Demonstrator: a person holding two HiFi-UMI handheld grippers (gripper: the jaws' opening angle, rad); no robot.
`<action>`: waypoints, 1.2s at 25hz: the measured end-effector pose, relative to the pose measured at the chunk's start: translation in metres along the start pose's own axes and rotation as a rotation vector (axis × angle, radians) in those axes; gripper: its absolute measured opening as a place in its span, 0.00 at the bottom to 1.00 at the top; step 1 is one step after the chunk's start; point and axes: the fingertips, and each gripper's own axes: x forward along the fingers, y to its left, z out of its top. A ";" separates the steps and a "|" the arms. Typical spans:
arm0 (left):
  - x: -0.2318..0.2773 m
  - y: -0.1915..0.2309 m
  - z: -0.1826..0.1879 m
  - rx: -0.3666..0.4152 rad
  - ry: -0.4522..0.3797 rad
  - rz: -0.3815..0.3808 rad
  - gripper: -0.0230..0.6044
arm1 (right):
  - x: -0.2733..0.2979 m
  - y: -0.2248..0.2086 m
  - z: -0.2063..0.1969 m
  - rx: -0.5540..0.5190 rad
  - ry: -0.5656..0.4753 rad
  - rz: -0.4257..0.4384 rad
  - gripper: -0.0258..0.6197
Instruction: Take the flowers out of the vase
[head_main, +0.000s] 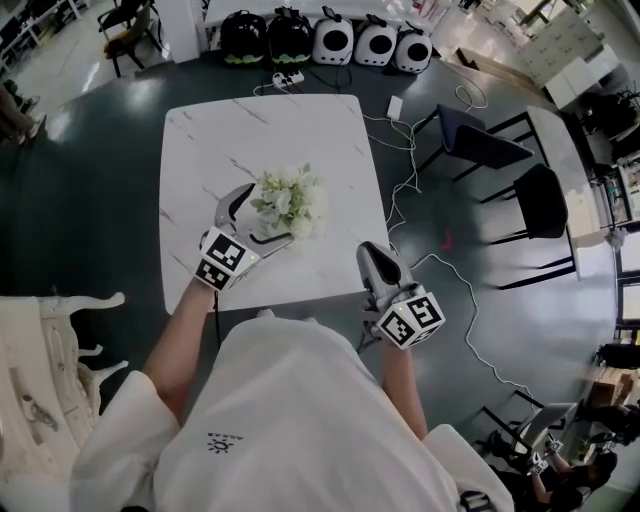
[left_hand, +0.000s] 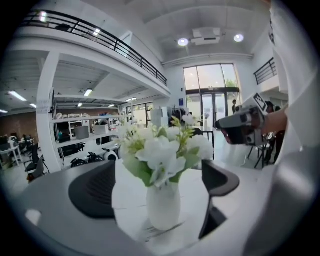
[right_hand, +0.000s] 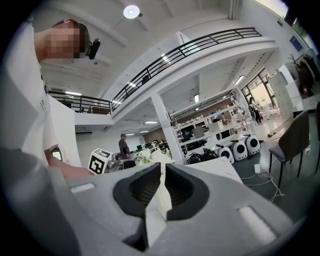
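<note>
A bunch of white flowers with green leaves (head_main: 290, 200) stands in a white vase (left_hand: 163, 205) near the front of the white marble table (head_main: 300, 120). In the head view the blooms hide the vase. My left gripper (head_main: 262, 218) is open, one jaw on each side of the vase; the dark pads (left_hand: 95, 190) stand clear of it. The flowers (left_hand: 162, 155) rise above the jaws. My right gripper (head_main: 373, 258) hovers at the table's front right edge, shut with nothing in it (right_hand: 162, 185). It also shows at the right of the left gripper view (left_hand: 240, 125).
Two dark chairs (head_main: 480, 140) (head_main: 540, 200) stand right of the table, with white cables (head_main: 430, 262) trailing over the floor. A row of round black and white units (head_main: 340, 42) and a power strip (head_main: 288, 78) lie beyond the far edge. A cream chair (head_main: 50, 340) is at the left.
</note>
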 end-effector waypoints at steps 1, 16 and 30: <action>0.002 -0.001 0.002 0.000 -0.006 -0.001 0.86 | -0.001 -0.001 -0.001 0.001 0.002 -0.002 0.08; 0.014 -0.002 0.018 0.005 -0.023 0.029 0.88 | -0.006 -0.009 -0.005 0.005 0.014 -0.003 0.08; 0.004 0.010 0.020 -0.041 -0.070 0.094 0.54 | -0.006 -0.007 -0.003 0.003 0.007 0.003 0.08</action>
